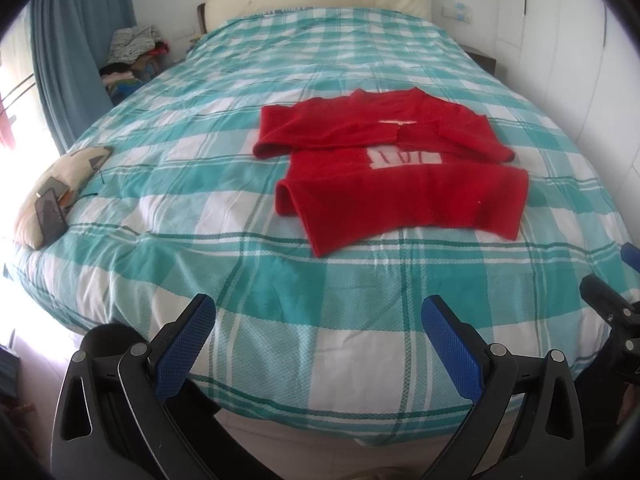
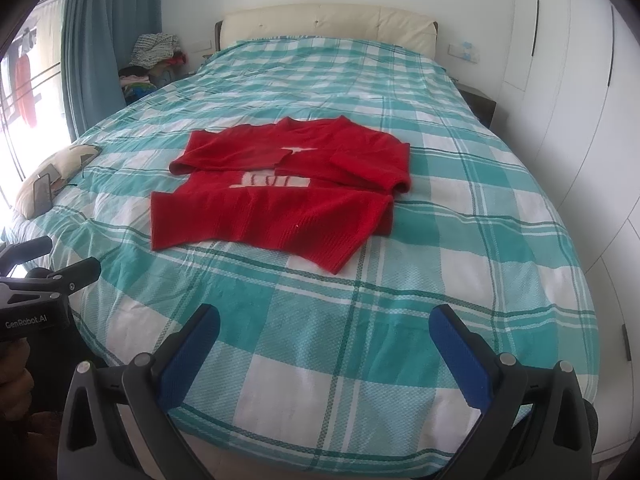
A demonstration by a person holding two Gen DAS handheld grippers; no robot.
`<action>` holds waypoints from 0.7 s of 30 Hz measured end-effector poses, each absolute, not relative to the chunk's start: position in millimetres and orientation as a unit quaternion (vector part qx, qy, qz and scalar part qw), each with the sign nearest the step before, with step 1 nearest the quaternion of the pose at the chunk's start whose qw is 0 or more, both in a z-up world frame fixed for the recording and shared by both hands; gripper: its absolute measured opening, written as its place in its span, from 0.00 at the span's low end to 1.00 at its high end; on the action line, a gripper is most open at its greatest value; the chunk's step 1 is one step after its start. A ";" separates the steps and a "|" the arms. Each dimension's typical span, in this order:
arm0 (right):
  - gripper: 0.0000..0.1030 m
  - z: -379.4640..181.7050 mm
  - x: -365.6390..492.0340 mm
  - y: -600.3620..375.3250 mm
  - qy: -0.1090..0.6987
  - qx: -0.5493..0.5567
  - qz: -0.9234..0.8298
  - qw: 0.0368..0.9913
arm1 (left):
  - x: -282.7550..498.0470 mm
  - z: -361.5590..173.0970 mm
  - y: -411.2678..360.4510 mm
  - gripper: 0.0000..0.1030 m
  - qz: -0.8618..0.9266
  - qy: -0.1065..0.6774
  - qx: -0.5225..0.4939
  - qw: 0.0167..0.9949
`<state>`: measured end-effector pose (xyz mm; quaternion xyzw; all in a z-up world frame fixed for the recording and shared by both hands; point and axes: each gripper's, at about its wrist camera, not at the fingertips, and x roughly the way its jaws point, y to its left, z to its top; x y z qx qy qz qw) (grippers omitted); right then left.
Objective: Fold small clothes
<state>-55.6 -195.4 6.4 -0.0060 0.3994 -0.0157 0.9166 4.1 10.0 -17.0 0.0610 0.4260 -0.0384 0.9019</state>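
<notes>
The red sweater [image 1: 400,172] lies with both sleeves folded across its chest on the checked bed [image 1: 240,264], at about one o'clock from the left gripper [image 1: 318,320] and eleven o'clock from the right gripper [image 2: 324,330], both with fingers spread wide, holding nothing.

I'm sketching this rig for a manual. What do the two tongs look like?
Both the left tongs and the right tongs share one design: black plastic arms with teardrop cut-outs and silver rivets, each finger faced with a blue cross-hatched pad. In the right wrist view, the left unit's black body carries white "GenRobot.AI" lettering.
</notes>
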 end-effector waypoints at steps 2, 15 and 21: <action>1.00 6.1 -55.7 -195.8 0.400 -0.007 -0.020 0.916 | 4.6 -18.8 10.3 1.00 -0.036 0.428 0.062 0.901; 1.00 7.6 -54.9 -204.1 0.395 0.010 -0.020 0.918 | 4.3 -19.8 13.7 1.00 -0.031 0.426 0.066 0.902; 1.00 6.4 -54.1 -204.7 0.396 0.015 -0.021 0.918 | 4.2 -20.3 15.1 1.00 -0.030 0.427 0.067 0.901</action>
